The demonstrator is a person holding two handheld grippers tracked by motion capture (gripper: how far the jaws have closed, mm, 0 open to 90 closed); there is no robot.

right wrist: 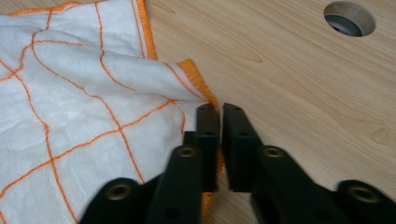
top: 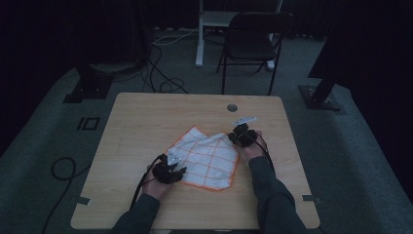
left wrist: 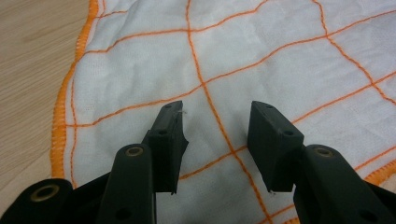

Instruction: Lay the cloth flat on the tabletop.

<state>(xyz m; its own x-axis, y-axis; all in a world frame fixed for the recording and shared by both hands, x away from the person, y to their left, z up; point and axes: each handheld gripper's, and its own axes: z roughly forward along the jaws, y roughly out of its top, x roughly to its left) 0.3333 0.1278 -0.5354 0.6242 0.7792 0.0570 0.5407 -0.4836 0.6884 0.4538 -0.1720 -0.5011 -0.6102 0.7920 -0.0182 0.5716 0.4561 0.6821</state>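
2 grippers [top: 176,165] [top: 239,132], 1 cloth [top: 207,157]

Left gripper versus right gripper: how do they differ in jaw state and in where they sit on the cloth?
The left gripper has its jaws spread apart over the inner part of the cloth, holding nothing; the right gripper has its jaws closed on the cloth's orange-stitched edge. In the high view the left gripper sits at the cloth's near left side and the right gripper at its far right corner. Both have black jaws.
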